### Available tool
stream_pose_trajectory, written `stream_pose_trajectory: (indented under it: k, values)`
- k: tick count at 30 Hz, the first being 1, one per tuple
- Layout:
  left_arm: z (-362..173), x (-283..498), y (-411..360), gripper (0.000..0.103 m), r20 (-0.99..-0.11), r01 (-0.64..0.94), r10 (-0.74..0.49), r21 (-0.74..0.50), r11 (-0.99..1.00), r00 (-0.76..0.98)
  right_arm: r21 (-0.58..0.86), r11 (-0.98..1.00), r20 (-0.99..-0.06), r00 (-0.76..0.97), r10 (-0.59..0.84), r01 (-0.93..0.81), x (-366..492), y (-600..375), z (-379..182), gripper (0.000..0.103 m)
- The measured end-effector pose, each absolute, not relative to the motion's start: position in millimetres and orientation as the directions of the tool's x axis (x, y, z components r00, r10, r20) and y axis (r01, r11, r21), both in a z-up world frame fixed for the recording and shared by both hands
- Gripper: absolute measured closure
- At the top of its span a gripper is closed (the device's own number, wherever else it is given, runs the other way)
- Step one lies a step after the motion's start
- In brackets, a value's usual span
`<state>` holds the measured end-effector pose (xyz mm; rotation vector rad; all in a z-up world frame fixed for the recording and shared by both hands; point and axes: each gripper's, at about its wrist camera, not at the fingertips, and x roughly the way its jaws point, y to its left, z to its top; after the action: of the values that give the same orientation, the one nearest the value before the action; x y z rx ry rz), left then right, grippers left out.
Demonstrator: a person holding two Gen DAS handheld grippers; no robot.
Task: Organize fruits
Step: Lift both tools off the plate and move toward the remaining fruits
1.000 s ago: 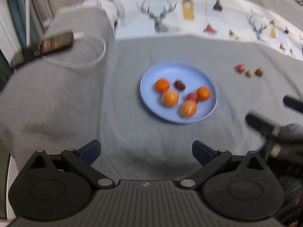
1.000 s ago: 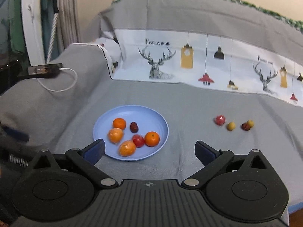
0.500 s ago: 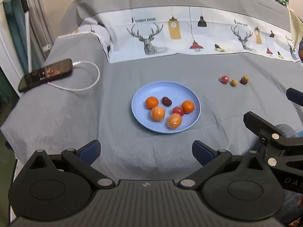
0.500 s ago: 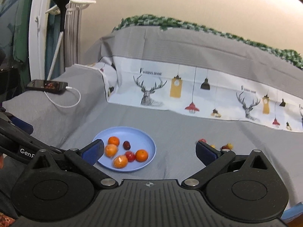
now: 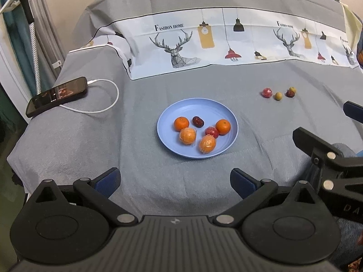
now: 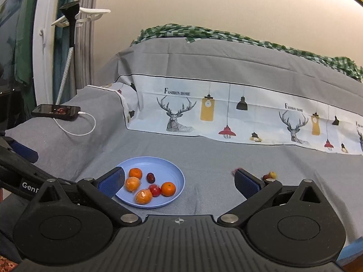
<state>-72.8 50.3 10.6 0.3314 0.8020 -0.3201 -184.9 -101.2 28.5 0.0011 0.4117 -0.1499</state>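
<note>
A blue plate point(image 5: 230, 115) point(image 6: 178, 174) lies on the grey bedspread, holding several oranges point(image 5: 181, 123) point(image 6: 168, 188), a dark date point(image 5: 198, 121) and a red fruit point(image 5: 212, 132). Several small loose fruits point(image 5: 278, 95) point(image 6: 271, 174) lie on the cloth to the plate's right. My left gripper point(image 5: 174, 181) is open and empty, well short of the plate. My right gripper point(image 6: 179, 181) is open and empty, held back from the plate; it shows at the right edge of the left wrist view.
A phone point(image 5: 56, 96) point(image 6: 56, 111) on a white charging cable point(image 5: 106, 106) lies at the far left of the bed. A printed deer-and-lamp sheet point(image 5: 226, 43) rises behind the plate. A stand point(image 6: 68, 52) and curtains are at the left.
Both grippers have pulled back and tilted up, so the plate looks smaller and farther in both views. Both stay open. The fruits have not moved.
</note>
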Motion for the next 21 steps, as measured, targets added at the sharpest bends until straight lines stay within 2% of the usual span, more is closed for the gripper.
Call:
stream_pose_trajectory:
  k: [10, 21]
  values:
    - [3, -68, 29, 0.0, -0.76, 0.435, -0.14, 0.202, 0.877, 0.635, 0.044, 0.975, -0.416, 0.891, -0.181, 0.218, -186, -124, 20, 0.001]
    - [-1, -31, -17, 0.0, -0.806, 0.441, -0.174, 0.117, 0.89, 0.566, 0.103, 0.93, -0.439, 0.856, -0.275, 0.352, -186, -165, 11, 0.001]
